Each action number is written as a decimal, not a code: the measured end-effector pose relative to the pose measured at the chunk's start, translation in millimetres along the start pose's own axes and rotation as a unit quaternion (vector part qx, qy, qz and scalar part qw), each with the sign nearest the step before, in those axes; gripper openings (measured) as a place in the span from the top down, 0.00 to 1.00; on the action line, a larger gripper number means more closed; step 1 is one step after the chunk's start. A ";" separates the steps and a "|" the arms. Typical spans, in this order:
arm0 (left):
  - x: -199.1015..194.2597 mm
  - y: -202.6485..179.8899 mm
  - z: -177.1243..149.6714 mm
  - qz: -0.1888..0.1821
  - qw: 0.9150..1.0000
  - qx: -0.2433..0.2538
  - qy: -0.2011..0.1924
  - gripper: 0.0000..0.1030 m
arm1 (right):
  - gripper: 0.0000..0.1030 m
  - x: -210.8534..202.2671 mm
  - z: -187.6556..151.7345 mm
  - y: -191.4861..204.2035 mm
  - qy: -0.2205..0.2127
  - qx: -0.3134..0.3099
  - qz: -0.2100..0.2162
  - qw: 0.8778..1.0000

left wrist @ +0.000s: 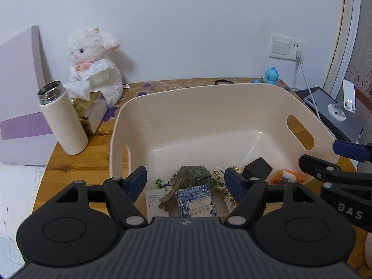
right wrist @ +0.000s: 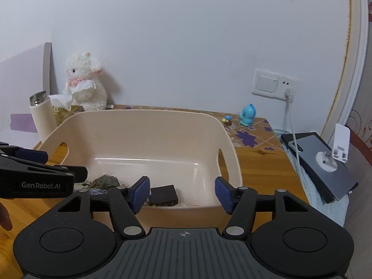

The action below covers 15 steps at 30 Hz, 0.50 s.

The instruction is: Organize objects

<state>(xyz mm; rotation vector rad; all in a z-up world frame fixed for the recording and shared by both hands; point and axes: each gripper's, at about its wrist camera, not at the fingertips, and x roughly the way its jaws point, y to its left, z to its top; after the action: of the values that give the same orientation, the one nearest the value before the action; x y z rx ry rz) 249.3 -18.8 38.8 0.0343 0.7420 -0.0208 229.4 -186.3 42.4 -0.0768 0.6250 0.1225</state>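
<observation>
Left wrist view shows 1 cream plastic bin standing at the middle of the wooden table, with rounded corners and 2 oval handle cut-outs, 1 in each end wall. Small things lie bunched against its near wall: 1 blue-and-white patterned box, 1 green pouch, 1 white card, 1 olive hair clip, 1 leopard-print strip, 1 black box and 1 orange-and-white item, too hidden to identify. The left gripper hangs over the near wall above these, fingers spread wide and grasping nothing. The right gripper sits at the near wall toward the bin's right end, likewise released and empty. Near the table's left edge stands 1 uncapped white thermos, beside 1 tissue box. At the back edge sit 1 white plush bunny and 1 blue figurine.
</observation>
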 end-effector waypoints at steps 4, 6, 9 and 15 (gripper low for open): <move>-16.5 0.1 -5.0 0.007 1.000 -0.002 -0.009 0.27 | 0.30 -21.7 -3.5 -4.5 -0.010 0.004 -0.002 1.000; -25.2 1.3 -8.4 0.014 1.000 -0.009 -0.018 0.27 | 0.29 -31.9 -6.4 -4.8 -0.016 0.006 -0.003 1.000; -38.2 2.2 -15.1 0.013 0.999 -0.014 -0.027 0.27 | 0.28 -45.5 -11.8 -3.6 -0.027 0.005 -0.004 1.000; -66.1 3.3 -35.5 0.016 0.998 -0.015 -0.054 0.27 | 0.27 -71.9 -25.4 -1.4 -0.051 0.004 -0.003 0.999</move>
<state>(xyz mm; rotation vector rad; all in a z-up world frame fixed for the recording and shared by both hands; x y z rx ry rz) 176.7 -13.7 57.4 0.0162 0.6345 0.0192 157.1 -197.0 64.1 -0.0639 0.5233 0.1169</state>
